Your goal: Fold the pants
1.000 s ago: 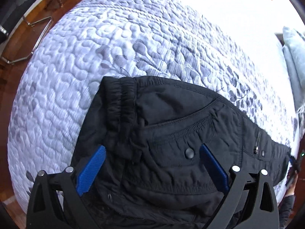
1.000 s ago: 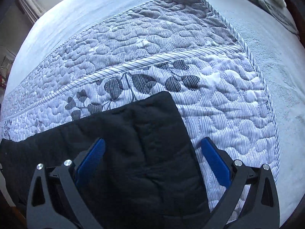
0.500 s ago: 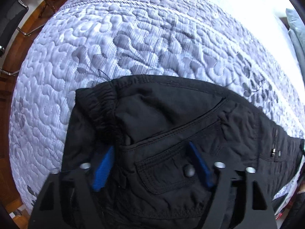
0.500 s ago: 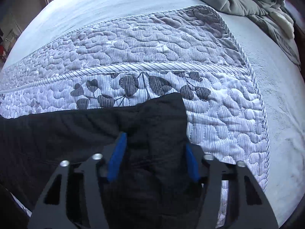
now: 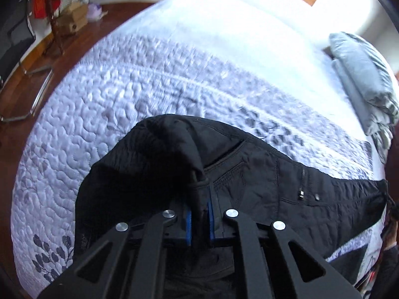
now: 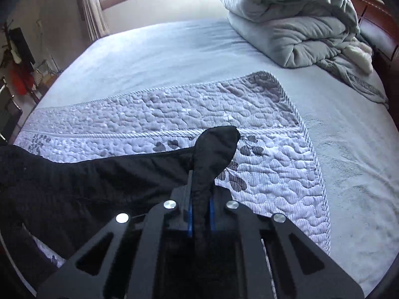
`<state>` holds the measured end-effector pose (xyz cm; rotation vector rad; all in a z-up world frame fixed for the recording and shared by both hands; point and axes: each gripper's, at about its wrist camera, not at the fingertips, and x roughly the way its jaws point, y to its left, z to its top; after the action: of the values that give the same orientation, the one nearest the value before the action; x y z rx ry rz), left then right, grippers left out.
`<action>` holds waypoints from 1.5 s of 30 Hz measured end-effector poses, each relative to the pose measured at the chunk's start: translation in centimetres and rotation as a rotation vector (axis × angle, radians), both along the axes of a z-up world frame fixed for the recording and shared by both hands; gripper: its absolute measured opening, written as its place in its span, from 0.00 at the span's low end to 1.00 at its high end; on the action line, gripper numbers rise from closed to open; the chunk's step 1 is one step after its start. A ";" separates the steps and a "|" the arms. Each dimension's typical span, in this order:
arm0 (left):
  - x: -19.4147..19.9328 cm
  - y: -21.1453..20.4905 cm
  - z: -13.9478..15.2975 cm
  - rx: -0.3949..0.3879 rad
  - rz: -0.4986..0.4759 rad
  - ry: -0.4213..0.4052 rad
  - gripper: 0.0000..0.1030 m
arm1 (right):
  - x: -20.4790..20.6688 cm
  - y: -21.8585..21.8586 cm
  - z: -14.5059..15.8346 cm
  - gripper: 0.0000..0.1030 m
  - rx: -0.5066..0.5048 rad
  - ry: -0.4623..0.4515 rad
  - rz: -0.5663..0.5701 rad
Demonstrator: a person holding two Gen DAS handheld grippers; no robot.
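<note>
Black quilted pants (image 5: 261,174) lie across a quilted bedspread (image 5: 99,104) on a bed. My left gripper (image 5: 199,206) is shut on the waistband end, which bunches up and lifts between the blue pads (image 5: 188,221). A back pocket and a zip show to its right. My right gripper (image 6: 199,206) is shut on the leg hem of the pants (image 6: 214,147), which stands up in a peak above the pads. The rest of the leg (image 6: 74,186) stretches away to the left.
A folded grey duvet (image 6: 299,25) sits at the bed's far right, and shows in the left wrist view (image 5: 361,74). Plain blue sheet (image 6: 162,49) lies beyond the bedspread. Wooden floor, chair legs (image 5: 32,87) and boxes lie left of the bed.
Both grippers have gone from open over the flat pants to shut on the fabric. Both have lifted, pulling the waistband and hem up off the bedspread.
</note>
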<state>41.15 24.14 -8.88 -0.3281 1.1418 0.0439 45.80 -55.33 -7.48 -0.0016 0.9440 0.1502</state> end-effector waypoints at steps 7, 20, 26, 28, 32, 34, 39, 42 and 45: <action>-10.9 0.7 6.3 -0.034 -0.045 -0.248 0.09 | -9.2 0.4 6.2 0.07 -0.001 -0.200 0.053; -29.8 5.2 2.9 -0.190 0.019 -0.423 0.10 | -29.3 -3.1 3.6 0.09 0.010 -0.328 -0.069; -33.9 6.6 -2.3 -0.195 0.085 -0.364 0.15 | -34.8 -3.1 -0.6 0.16 0.000 -0.242 -0.124; -35.0 6.8 -3.4 -0.201 0.121 -0.340 0.23 | -36.0 -3.3 -1.4 0.28 0.009 -0.224 -0.153; -37.4 6.4 -3.9 -0.235 0.192 -0.308 0.77 | -37.9 -2.4 -1.9 0.48 0.019 -0.208 -0.163; -38.6 5.9 -3.9 -0.233 0.208 -0.288 0.84 | -38.6 -1.6 -2.1 0.52 0.015 -0.187 -0.150; -42.0 5.4 -4.0 -0.346 0.286 -0.265 0.92 | -40.8 -0.9 -2.5 0.60 0.023 -0.150 -0.157; -43.2 4.5 -3.5 -0.385 0.272 -0.325 0.92 | -42.0 -0.7 -2.4 0.60 0.052 -0.139 -0.167; -41.6 3.5 -3.3 -0.357 0.256 -0.300 0.92 | -42.9 -0.5 -2.2 0.61 0.085 -0.148 -0.184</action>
<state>-0.42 27.61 -12.16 -0.7723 0.8014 0.0149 2.91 -55.86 -9.65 0.1503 0.7852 0.0191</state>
